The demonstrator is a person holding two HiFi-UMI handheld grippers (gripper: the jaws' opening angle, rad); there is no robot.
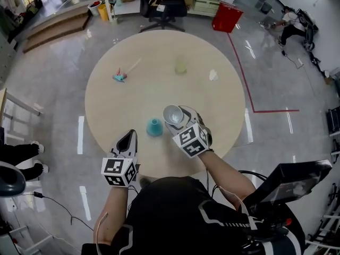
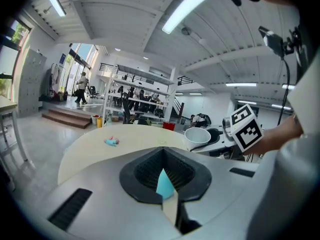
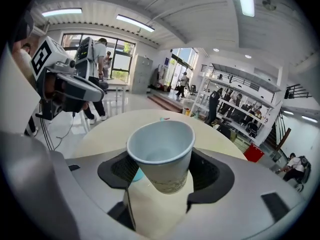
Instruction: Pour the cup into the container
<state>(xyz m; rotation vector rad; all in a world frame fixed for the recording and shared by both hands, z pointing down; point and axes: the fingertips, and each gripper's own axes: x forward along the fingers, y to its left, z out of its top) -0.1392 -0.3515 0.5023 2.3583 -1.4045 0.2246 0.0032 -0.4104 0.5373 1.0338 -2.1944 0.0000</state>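
A white paper cup is held over the round beige table, leaning a little, with my right gripper shut on it. In the right gripper view the cup fills the space between the jaws of that gripper; its inside looks pale. Just left of it a small teal container stands on the table. My left gripper hovers at the table's near edge, behind the container, shut and holding nothing. The teal container shows through the jaws of the left gripper.
Farther back on the table stand a pale translucent cup, a small white scrap and a teal-and-pink item. A black office chair and a red bin stand on the floor beyond the table.
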